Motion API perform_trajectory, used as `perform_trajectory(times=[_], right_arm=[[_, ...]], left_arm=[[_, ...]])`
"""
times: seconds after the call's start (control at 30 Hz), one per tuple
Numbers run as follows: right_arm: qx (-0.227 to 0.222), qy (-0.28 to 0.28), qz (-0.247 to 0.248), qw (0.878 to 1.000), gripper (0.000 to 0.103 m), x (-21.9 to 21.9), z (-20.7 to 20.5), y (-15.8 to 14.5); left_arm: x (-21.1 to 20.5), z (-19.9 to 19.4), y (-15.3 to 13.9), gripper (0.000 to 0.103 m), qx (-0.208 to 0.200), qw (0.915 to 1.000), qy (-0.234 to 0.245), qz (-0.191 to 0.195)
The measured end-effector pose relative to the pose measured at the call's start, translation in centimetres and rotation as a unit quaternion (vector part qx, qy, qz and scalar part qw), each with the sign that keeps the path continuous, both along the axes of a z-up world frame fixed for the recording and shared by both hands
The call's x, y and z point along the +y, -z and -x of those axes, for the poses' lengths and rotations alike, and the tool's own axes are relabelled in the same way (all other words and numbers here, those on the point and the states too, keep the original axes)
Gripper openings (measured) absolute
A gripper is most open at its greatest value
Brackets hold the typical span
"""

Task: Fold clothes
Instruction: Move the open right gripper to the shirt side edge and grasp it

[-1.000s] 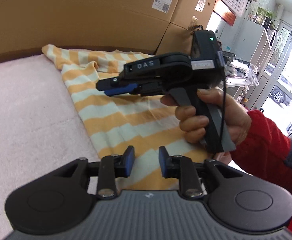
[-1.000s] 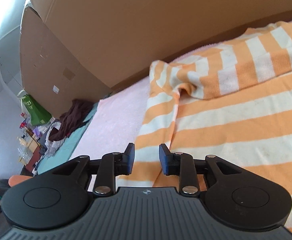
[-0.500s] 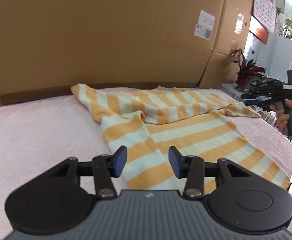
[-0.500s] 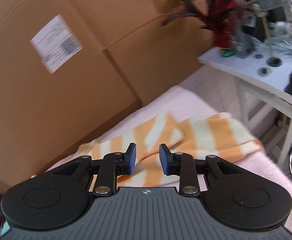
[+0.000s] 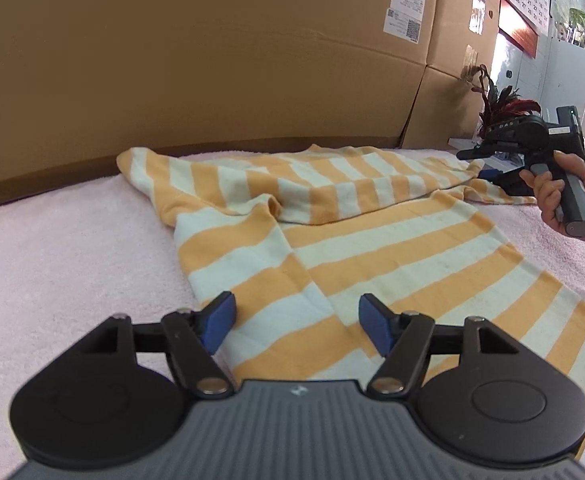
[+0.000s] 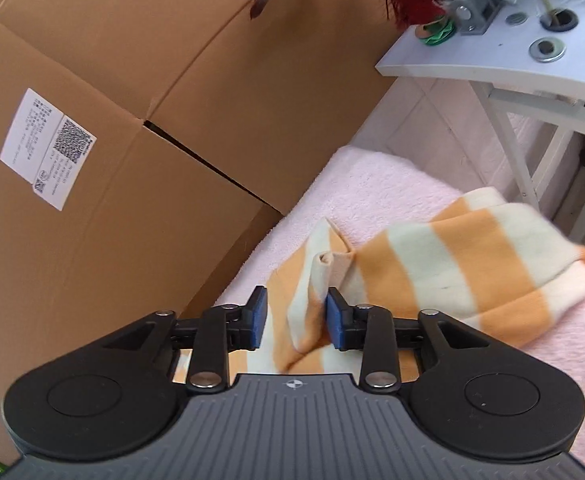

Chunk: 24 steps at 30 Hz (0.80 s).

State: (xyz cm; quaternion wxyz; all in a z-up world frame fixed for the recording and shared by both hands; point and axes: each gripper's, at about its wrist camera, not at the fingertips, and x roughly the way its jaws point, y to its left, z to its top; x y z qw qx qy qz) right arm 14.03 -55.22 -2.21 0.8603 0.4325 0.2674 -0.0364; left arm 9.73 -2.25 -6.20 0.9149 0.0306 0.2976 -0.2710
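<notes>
Left gripper [image 5: 296,322] angled down over the striped garment [image 5: 372,248], jaws just widened, nothing between them. Right gripper [image 6: 294,318] part-open, jaws widening, straddling a raised fold without pinching.

One striped garment [image 5: 372,240], two cardboard boxes [image 5: 212,60].

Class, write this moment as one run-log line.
task: fold clothes | left gripper: open above striped garment | right gripper: open, jaws just widening around garment fold
</notes>
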Motion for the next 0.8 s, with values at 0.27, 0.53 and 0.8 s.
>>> perform_trajectory(times=[0.27, 0.53, 0.8], right_arm=[[-0.009, 0.022, 0.076, 0.997, 0.031, 1.5, -1.2, -0.1], [-0.019, 0.022, 0.128, 0.991, 0.007, 1.5, -1.5, -0.4], [-0.075, 0.068, 0.120, 0.988, 0.007, -0.2, -0.3, -0.4]], left_arm=[[0.1, 0.0, 0.0, 0.069, 0.000, 1.0000, 0.000, 0.001], [0.1, 0.0, 0.1, 0.070, 0.000, 1.0000, 0.002, 0.002], [0.3, 0.1, 0.1, 0.073, 0.001, 1.0000, 0.009, 0.003]])
